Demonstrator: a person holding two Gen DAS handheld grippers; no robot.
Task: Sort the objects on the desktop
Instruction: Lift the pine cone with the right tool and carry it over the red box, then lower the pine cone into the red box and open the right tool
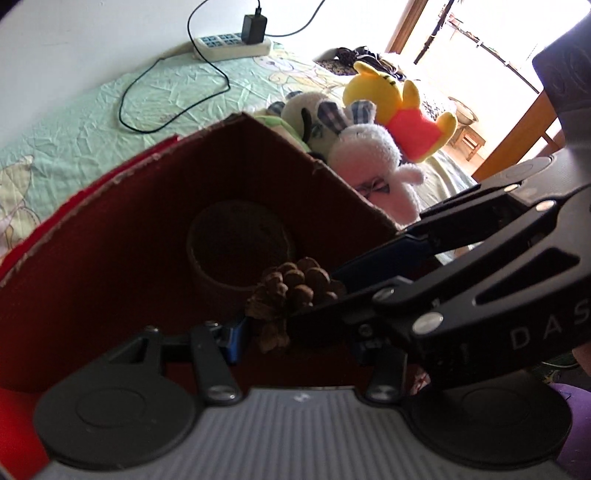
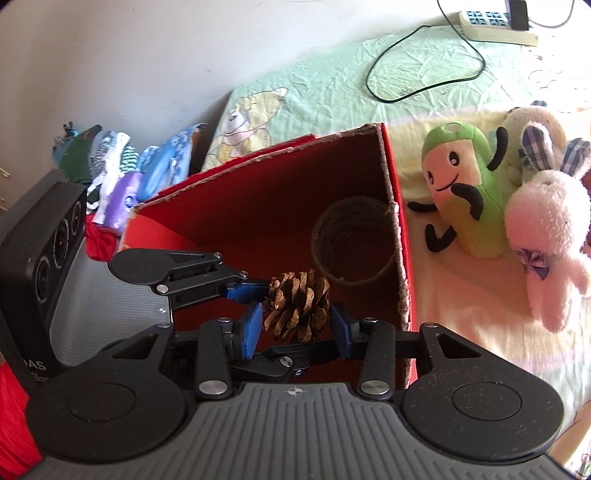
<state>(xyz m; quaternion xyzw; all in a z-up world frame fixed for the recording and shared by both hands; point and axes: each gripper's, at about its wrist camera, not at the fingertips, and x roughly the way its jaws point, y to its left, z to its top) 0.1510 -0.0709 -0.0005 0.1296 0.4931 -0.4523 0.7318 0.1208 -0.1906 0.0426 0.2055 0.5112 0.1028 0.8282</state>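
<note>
Both claws are hovering over the open red cardboard box (image 2: pixel 369 206), and there's a pine cone (image 2: pixel 300 306) right in the middle of it all. In the right wrist view the right claw (image 2: pixel 295 330) is sitting with its blue pads (image 2: pixel 251 332) spread on either side of the pine cone, a visible gap on each side, so it's not squeezing anything. The left claw (image 2: pixel 255 295) is coming in from 9 o'clock in that view, its blue tip touching the pine cone's left edge. Whether it's really pinching the cone I can't tell, since the second finger is hidden behind it.

In the left wrist view the pine cone (image 1: pixel 295 291) is sitting just ahead of the left claw (image 1: pixel 258 332), and the right claw (image 1: pixel 369 273) is crossing in from 3 o'clock and covering the left one's right finger.

Inside the box, toward 12 o'clock from the cone, a brown tape roll (image 2: pixel 351 240) is leaning against the far wall.

Outside the box, at 2 o'clock in the right view, a green plush (image 2: pixel 461 192) and a white bunny plush (image 2: pixel 543 236) are lying on the bed (image 2: pixel 332 85). A yellow bear plush (image 1: pixel 402 107) is showing in the left view. A power strip (image 2: pixel 491 22) with a black cable (image 2: pixel 424 74) is sitting at the far edge of the bed.
</note>
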